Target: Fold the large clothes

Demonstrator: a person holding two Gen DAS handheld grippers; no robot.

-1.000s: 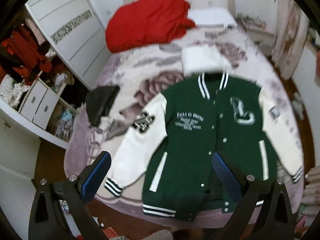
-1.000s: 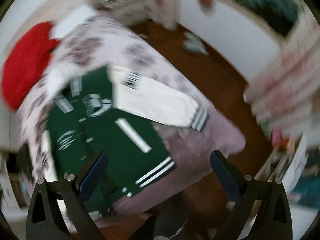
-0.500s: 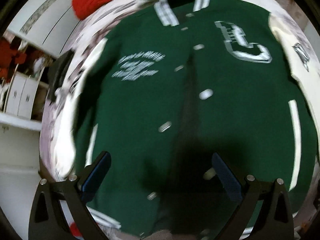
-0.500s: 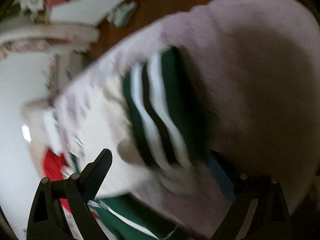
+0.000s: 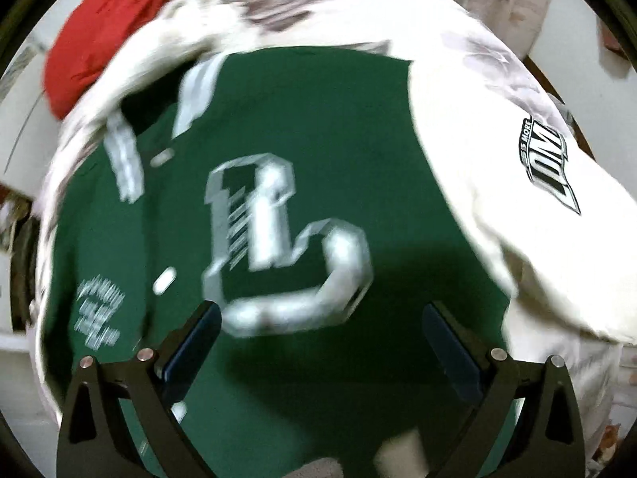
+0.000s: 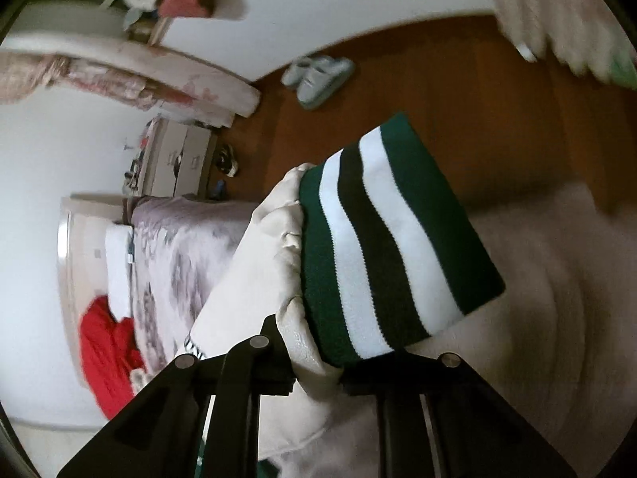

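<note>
Pinching ribbed striped cuff [image 6: 390,247], right gripper [image 6: 318,370] clamped, left gripper [image 5: 318,342] spread wide above green jacket [image 5: 318,127]

A floral bedspread [image 6: 181,247] covers the bed, with a red garment [image 6: 105,354] heaped at eight o'clock in the right wrist view. White slippers [image 6: 318,75] lie on the brown wooden floor [image 6: 497,91] at twelve o'clock, a cardboard box [image 6: 179,157] at ten.

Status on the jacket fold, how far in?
Done: jacket lies spread front-up on the bed; no fold visible yet. In hand: right claw is shut on the white sleeve at its striped cuff; left claw hovers open over the chest. Left: fold both sleeves in, then the body.
</note>
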